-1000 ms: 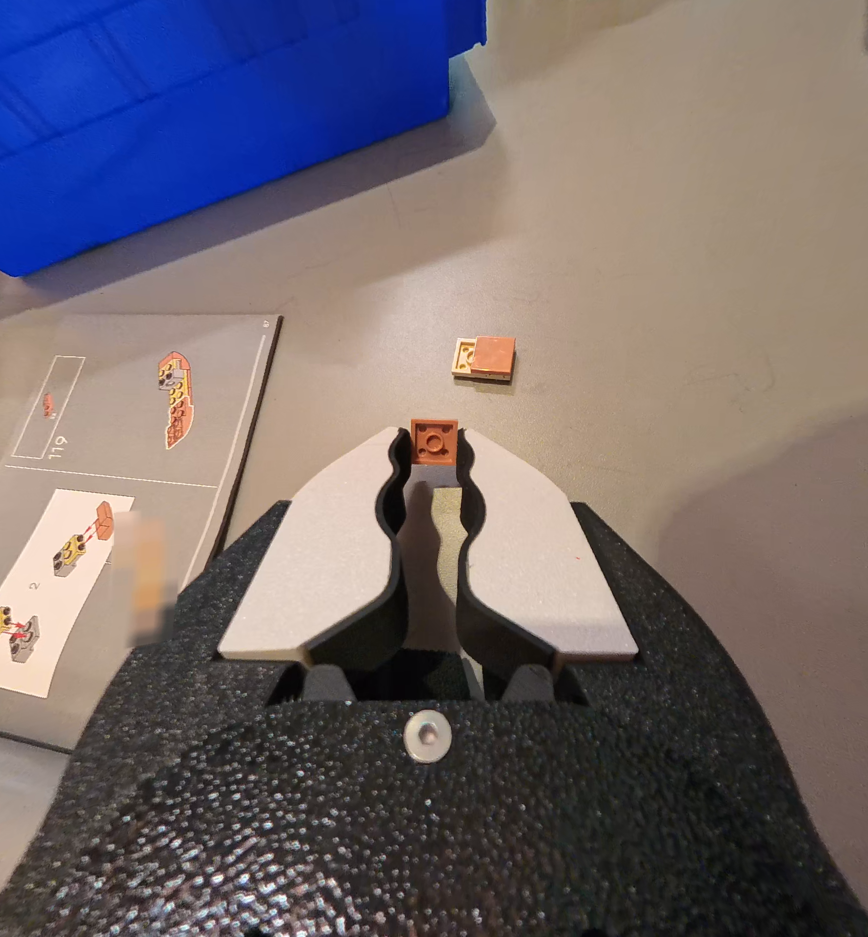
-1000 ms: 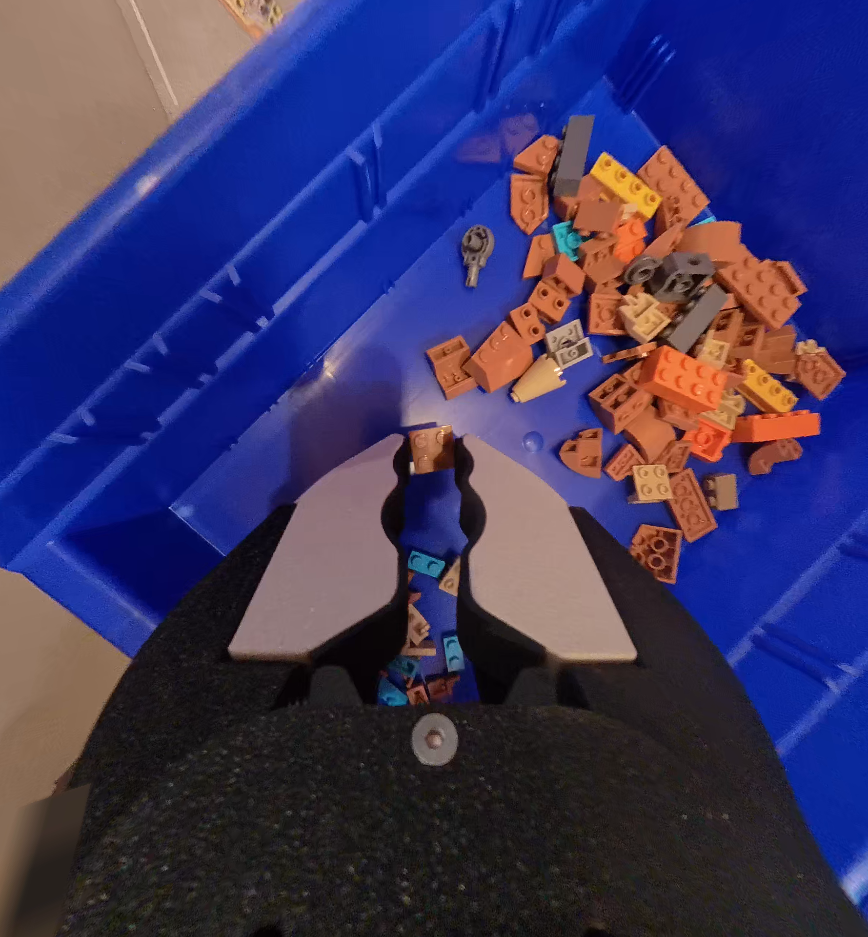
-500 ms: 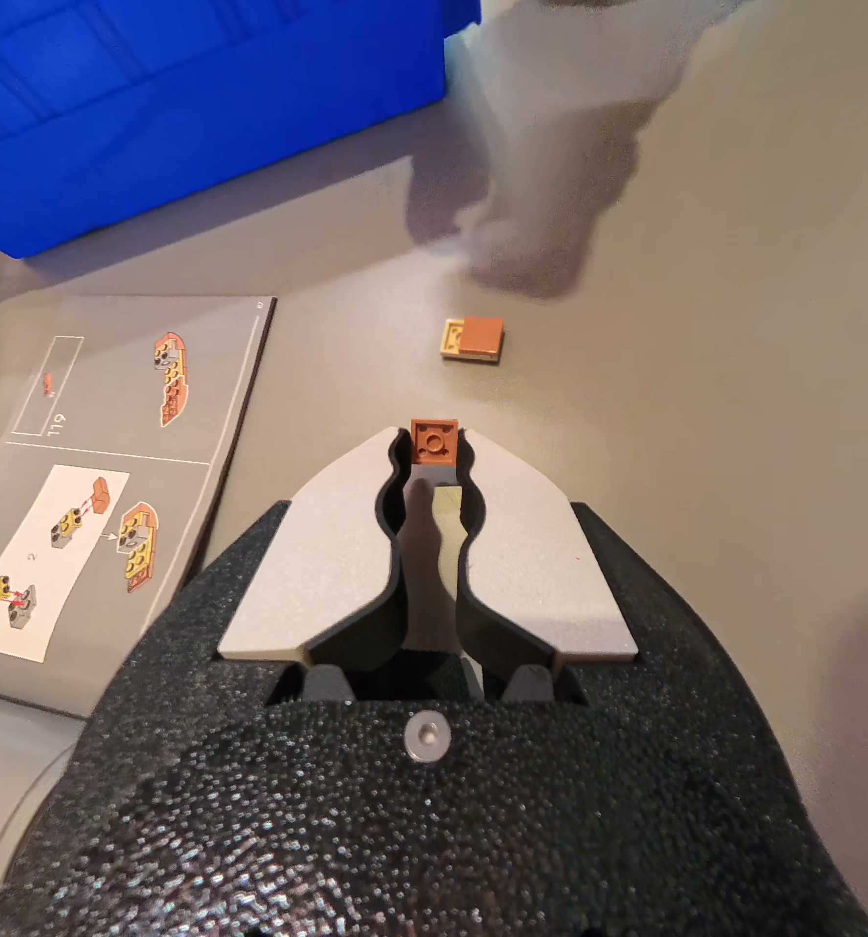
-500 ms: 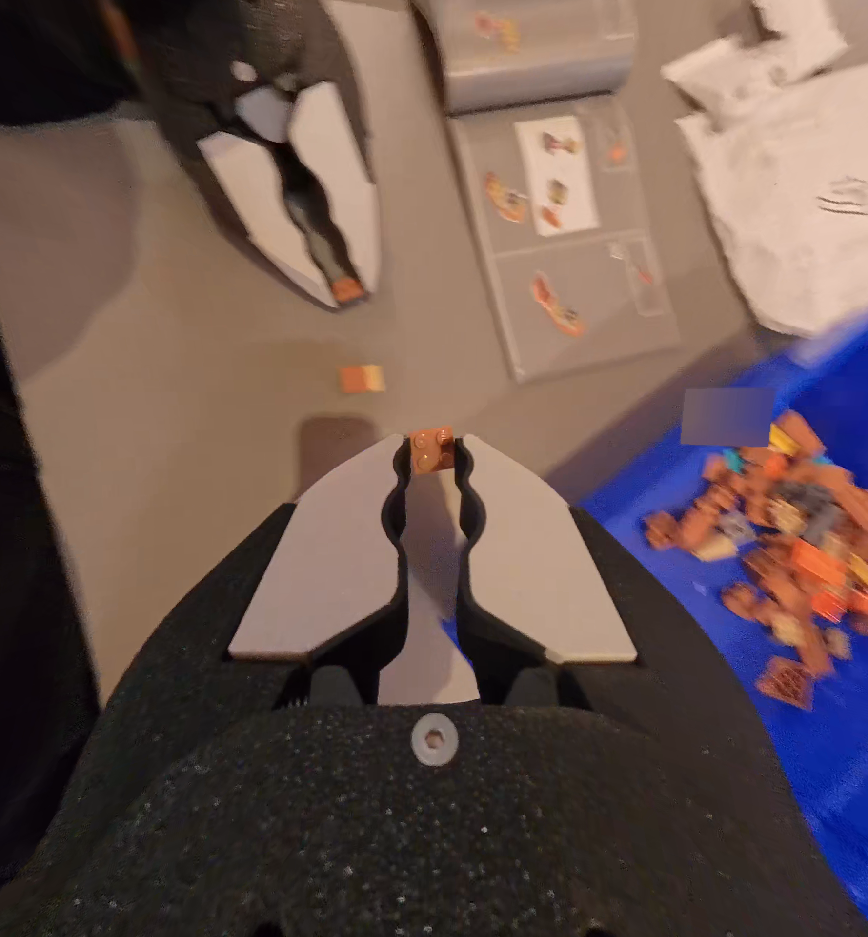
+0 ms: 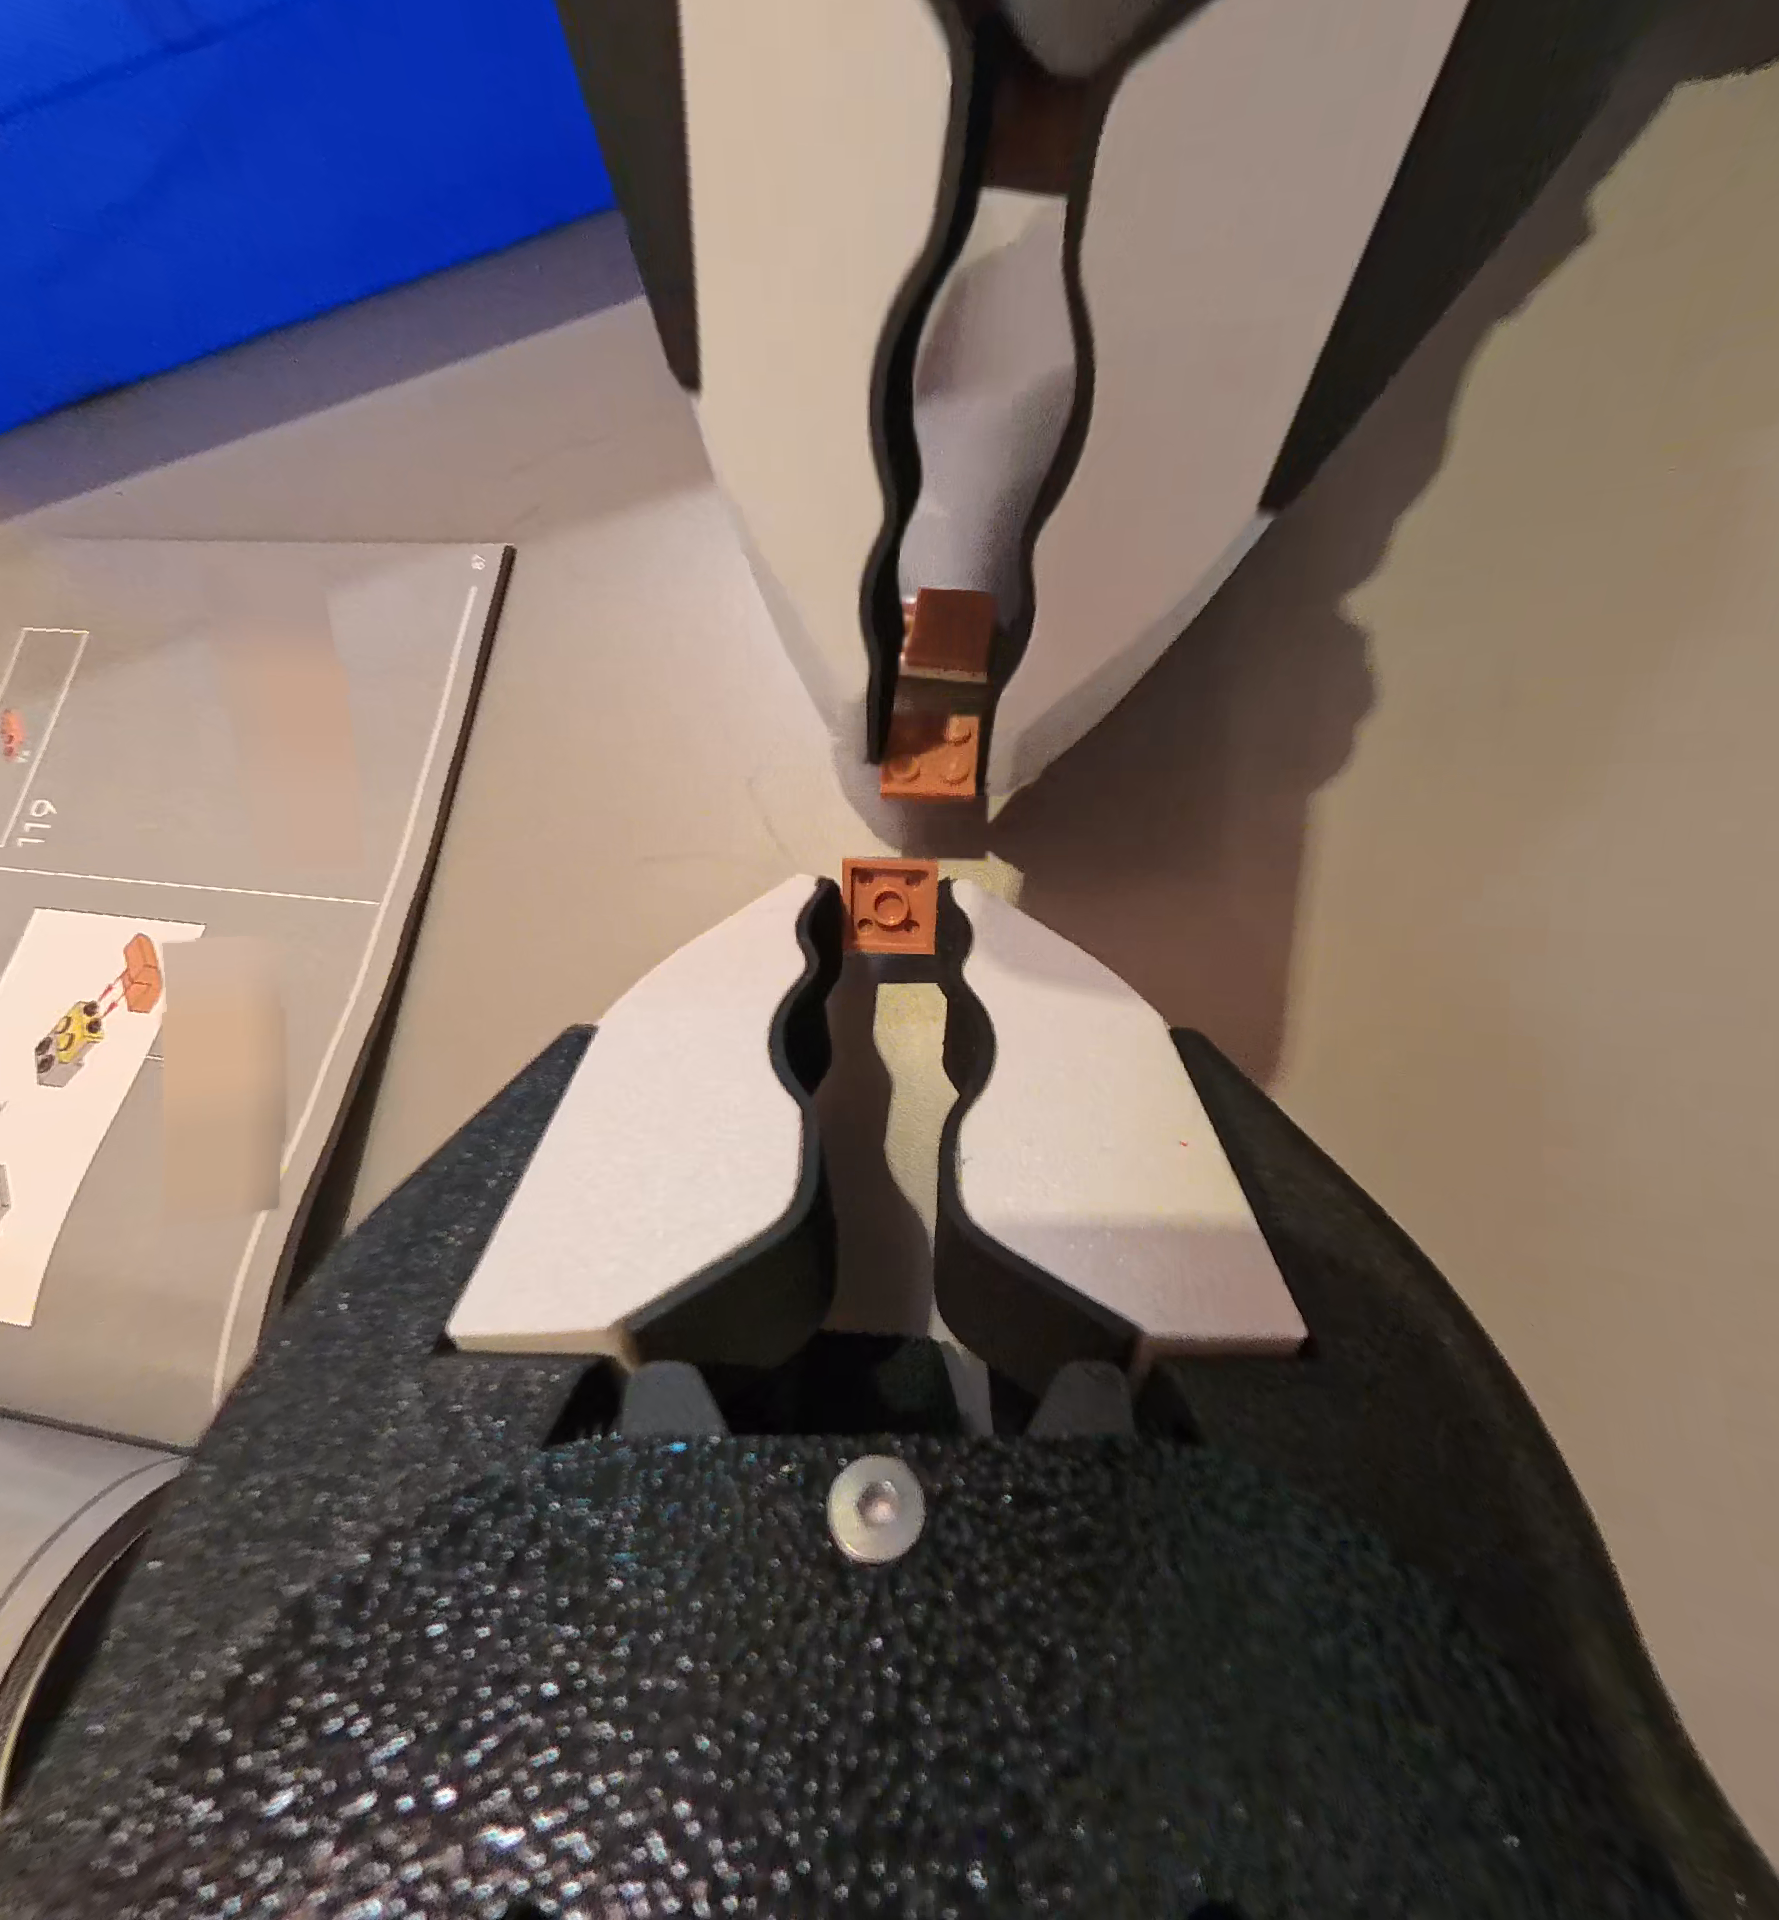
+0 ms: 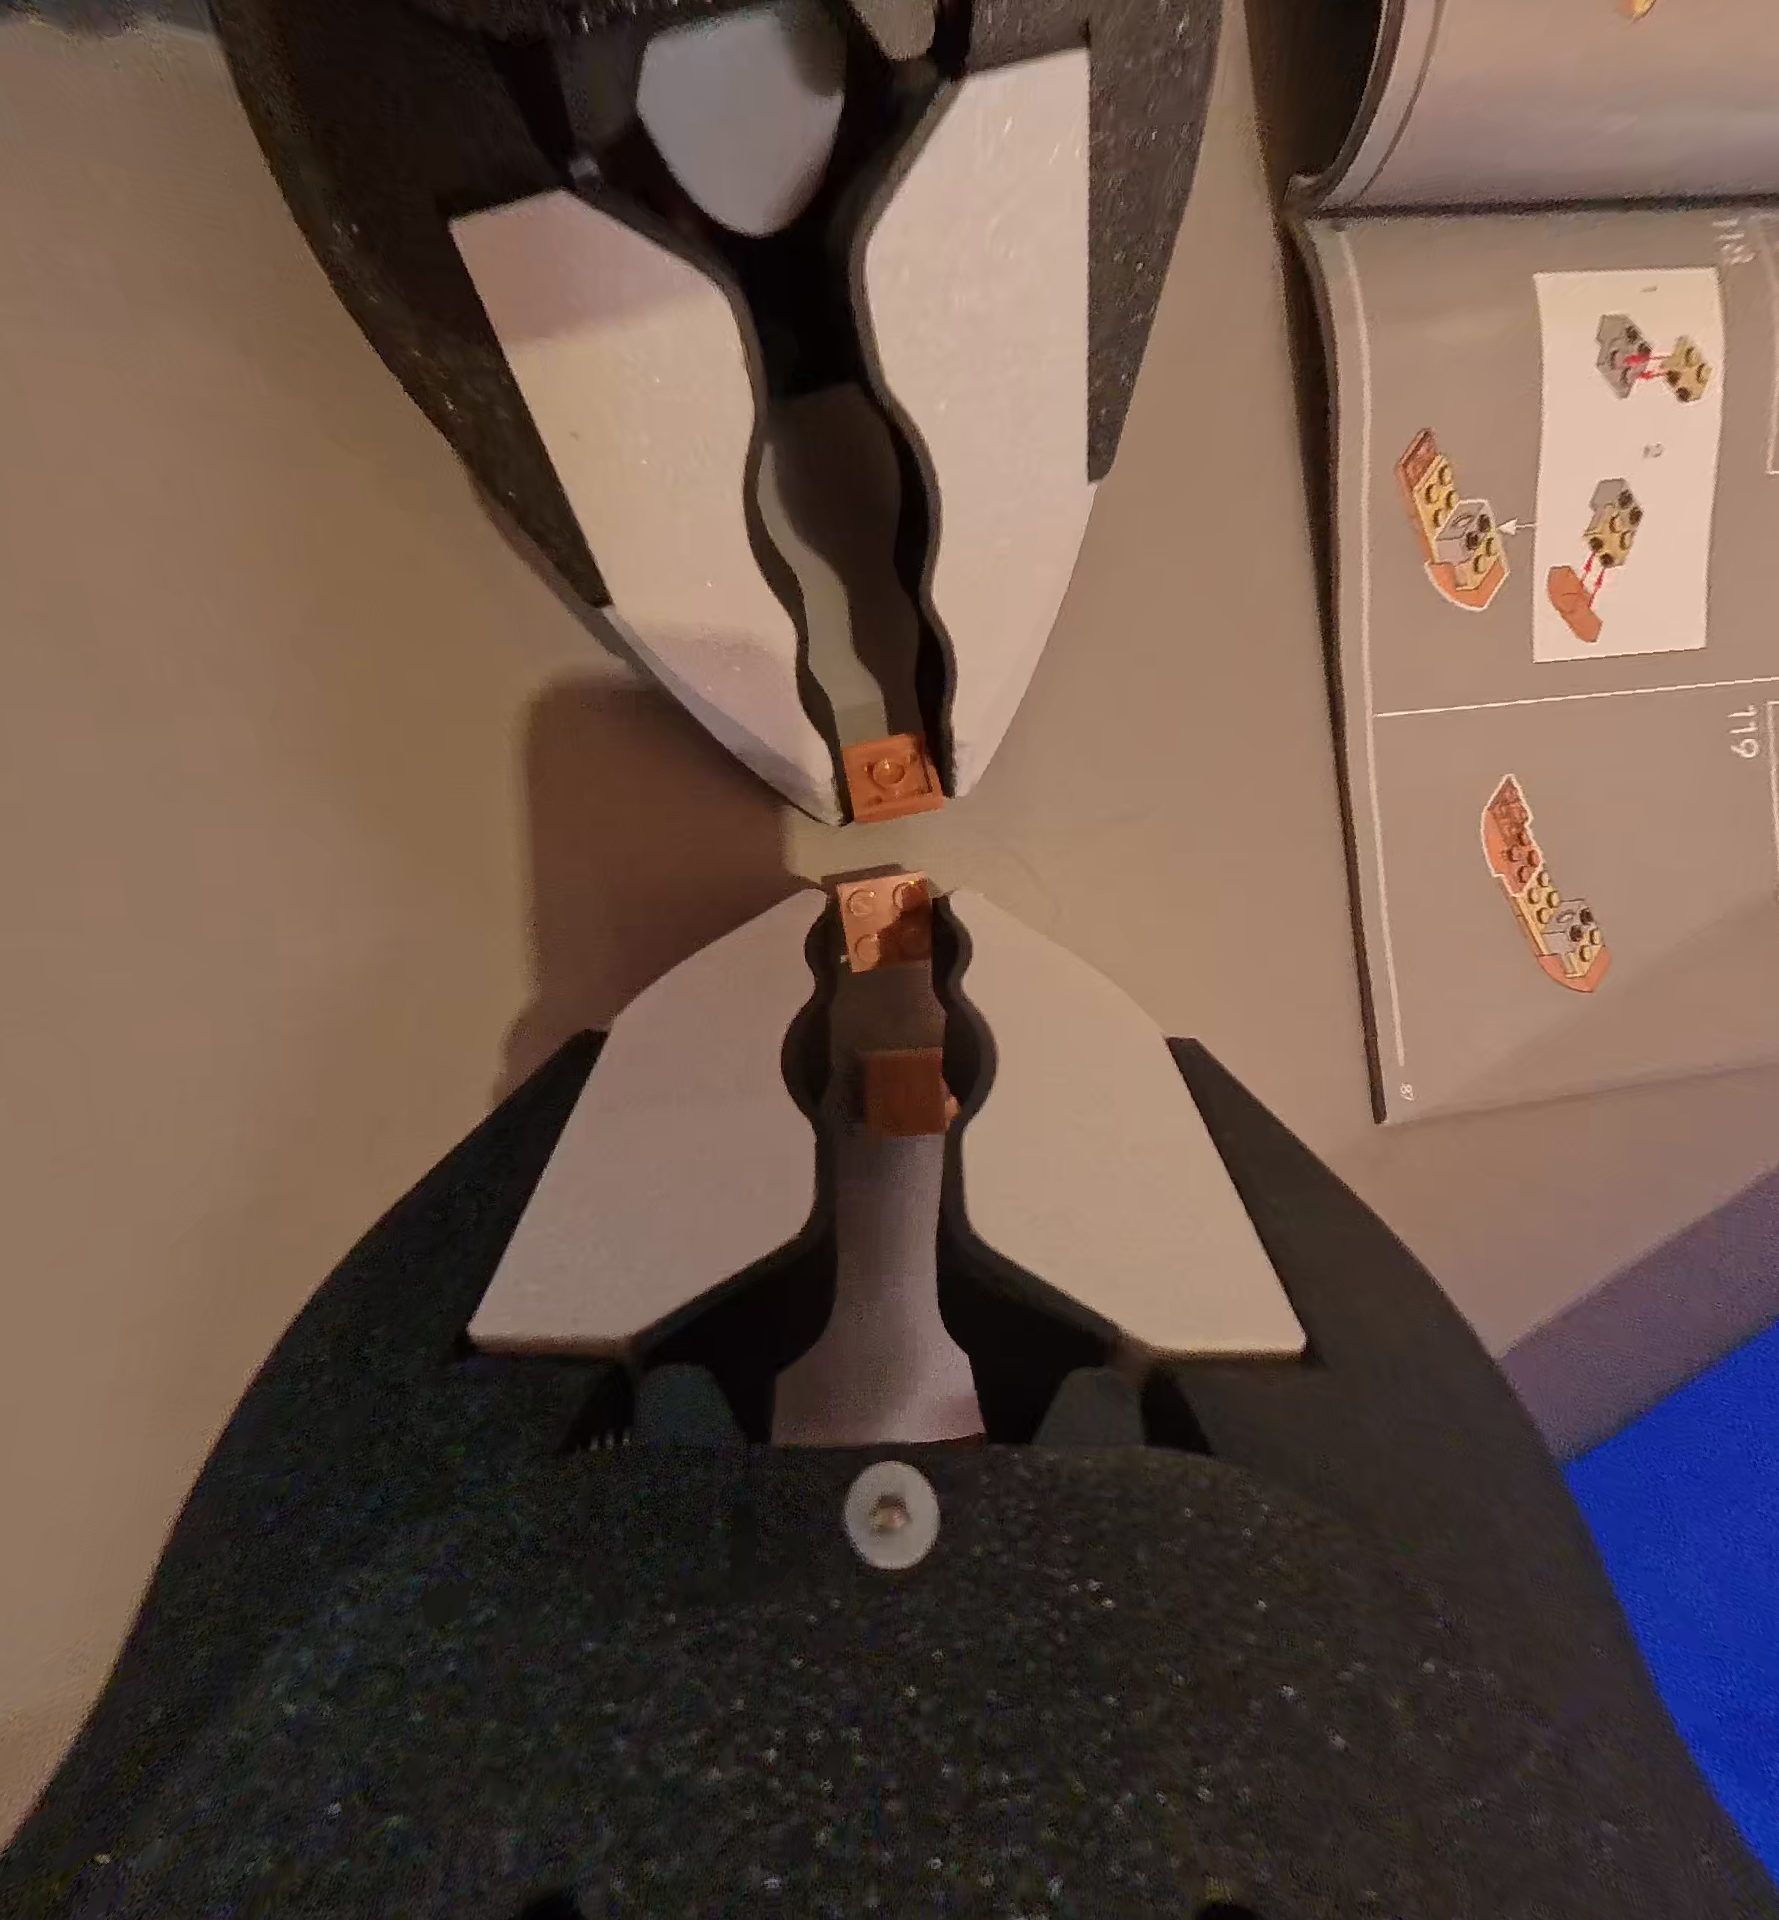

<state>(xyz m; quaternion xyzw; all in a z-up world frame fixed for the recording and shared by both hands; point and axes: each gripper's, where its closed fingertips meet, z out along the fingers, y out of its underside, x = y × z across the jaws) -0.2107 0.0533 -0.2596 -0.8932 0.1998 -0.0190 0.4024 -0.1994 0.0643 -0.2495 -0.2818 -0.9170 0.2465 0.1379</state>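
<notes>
My left gripper (image 5: 890,899) is shut on a small brown square plate (image 5: 890,914), whose underside faces the camera. My right gripper (image 6: 885,920) is shut on a second brown square plate (image 6: 877,925), studs up. The two grippers meet tip to tip just above the grey table, with a small gap between the plates. The right gripper (image 5: 932,769) and its plate (image 5: 932,764) also show in the left wrist view. The left gripper (image 6: 893,784) and its plate (image 6: 893,779) show in the right wrist view. A small brown and tan brick assembly (image 6: 904,1091) lies on the table under the right gripper's fingers; it also shows in the left wrist view (image 5: 952,629).
An open instruction booklet (image 5: 189,883) lies on the table beside the grippers, also in the right wrist view (image 6: 1591,623). A blue bin (image 5: 241,187) stands behind the booklet; its corner shows in the right wrist view (image 6: 1716,1507). The table (image 5: 1539,831) is grey. The tips of both grippers are at nearly the same place.
My right gripper left the blue bin with its brown plate and swung over the table to face my left gripper. My left gripper kept its plate and stayed roughly in place.
</notes>
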